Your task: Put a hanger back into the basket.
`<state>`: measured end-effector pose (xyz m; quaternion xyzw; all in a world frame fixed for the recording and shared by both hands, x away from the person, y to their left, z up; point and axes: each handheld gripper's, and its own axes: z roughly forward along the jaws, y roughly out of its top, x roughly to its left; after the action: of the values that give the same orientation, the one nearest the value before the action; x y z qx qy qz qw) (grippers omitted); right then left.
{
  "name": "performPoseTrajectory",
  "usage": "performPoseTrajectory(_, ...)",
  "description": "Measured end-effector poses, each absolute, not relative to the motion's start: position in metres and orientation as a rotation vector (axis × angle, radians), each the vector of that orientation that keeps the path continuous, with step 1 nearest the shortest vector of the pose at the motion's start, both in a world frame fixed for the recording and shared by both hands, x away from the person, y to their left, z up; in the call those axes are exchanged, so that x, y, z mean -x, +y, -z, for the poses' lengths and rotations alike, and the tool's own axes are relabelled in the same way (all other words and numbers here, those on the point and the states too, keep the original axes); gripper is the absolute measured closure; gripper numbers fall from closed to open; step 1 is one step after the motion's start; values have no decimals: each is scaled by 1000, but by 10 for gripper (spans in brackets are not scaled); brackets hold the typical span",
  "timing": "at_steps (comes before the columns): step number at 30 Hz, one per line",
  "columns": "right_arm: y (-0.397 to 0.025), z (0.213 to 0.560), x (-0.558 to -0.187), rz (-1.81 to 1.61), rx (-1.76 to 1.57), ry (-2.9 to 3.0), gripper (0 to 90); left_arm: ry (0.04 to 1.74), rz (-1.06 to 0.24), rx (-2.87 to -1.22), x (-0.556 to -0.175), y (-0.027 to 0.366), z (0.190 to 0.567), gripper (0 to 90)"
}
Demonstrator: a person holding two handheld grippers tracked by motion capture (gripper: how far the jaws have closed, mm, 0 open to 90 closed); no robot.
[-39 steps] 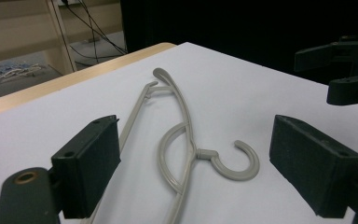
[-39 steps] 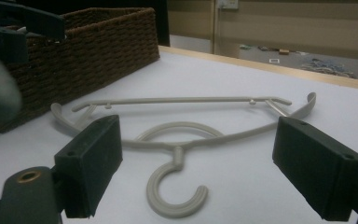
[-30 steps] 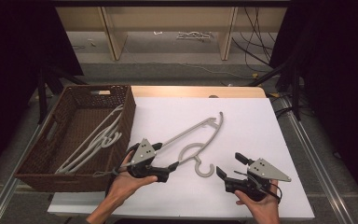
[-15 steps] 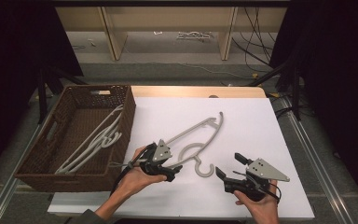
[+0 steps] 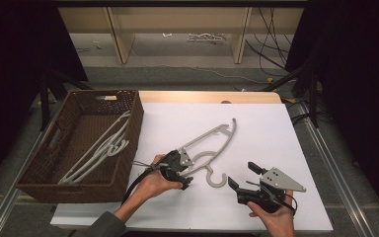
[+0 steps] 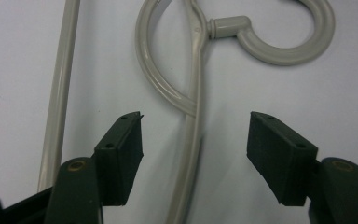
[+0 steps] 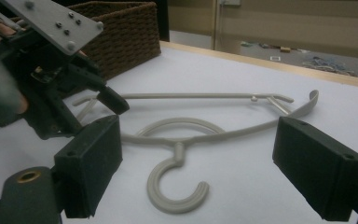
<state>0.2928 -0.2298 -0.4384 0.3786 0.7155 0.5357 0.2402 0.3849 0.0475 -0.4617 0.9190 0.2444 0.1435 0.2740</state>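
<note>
A grey plastic hanger (image 5: 212, 140) lies flat on the white table (image 5: 266, 128), its hook (image 5: 216, 180) pointing toward the front edge. My left gripper (image 5: 186, 178) is open, tilted down over the hanger's lower arm beside the neck loop. In the left gripper view the hanger arm (image 6: 193, 144) runs up between the two jaws of the left gripper (image 6: 196, 126), untouched by either. My right gripper (image 5: 243, 177) rests open at the front right, aimed at the hook. Its own view shows the right gripper (image 7: 200, 140) framing the hook (image 7: 177, 186), with the left gripper (image 7: 103, 105) beyond.
A brown wicker basket (image 5: 133, 123) stands at the table's left and holds several grey hangers (image 5: 103, 148). Its corner appears behind the left hand as the basket (image 7: 121, 28). Shelving and cables lie beyond the far edge.
My left gripper has slid right along the hanger toward its neck loop and tipped down over the arm. The right gripper and the hanger have stayed put.
</note>
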Motion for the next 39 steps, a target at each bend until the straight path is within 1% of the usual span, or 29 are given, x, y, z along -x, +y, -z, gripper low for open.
performPoseTrajectory(3, -230, 438, -293, -1459, -1033, 1969, 166, 658, -386, -2501, -390, 45, 461, 409)
performPoseTrajectory(5, -229, 439, -293, -1472, -1034, 1961, 166, 648, -348, -2539, -393, 42, 461, 454)
performPoseTrajectory(10, -230, 439, -293, -1472, -1038, 1959, 166, 649, -306, -2582, -399, 38, 462, 492)
performPoseTrajectory(13, -229, 439, -293, -1470, -1036, 1962, 167, 647, -289, -2603, -401, 37, 463, 543)
performPoseTrajectory(15, -229, 439, -293, -1465, -1036, 1967, 167, 644, -243, -2615, -404, 36, 463, 608)
performPoseTrajectory(17, -229, 439, -294, -1469, -1038, 1956, 167, 644, -247, -2634, -405, 35, 465, 625)
performPoseTrajectory(20, -229, 439, -294, -1471, -1036, 1961, 170, 654, -194, -2647, -408, 35, 465, 676)
performPoseTrajectory(24, -229, 439, -294, -1473, -1037, 1946, 172, 701, -140, -2651, -412, 35, 465, 689)
performPoseTrajectory(28, -229, 439, -293, -1462, -1042, 1959, 172, 687, -137, -2689, -414, 30, 463, 697)
performPoseTrajectory(31, -230, 438, -293, -1442, -1038, 1968, 174, 700, -97, -2711, -419, 28, 462, 699)
performPoseTrajectory(35, -230, 438, -293, -1447, -1031, 1961, 174, 682, -105, -2727, -419, 27, 462, 709)
performPoseTrajectory(39, -229, 439, -294, -1471, -1032, 1953, 174, 682, -82, -2736, -422, 28, 461, 733)
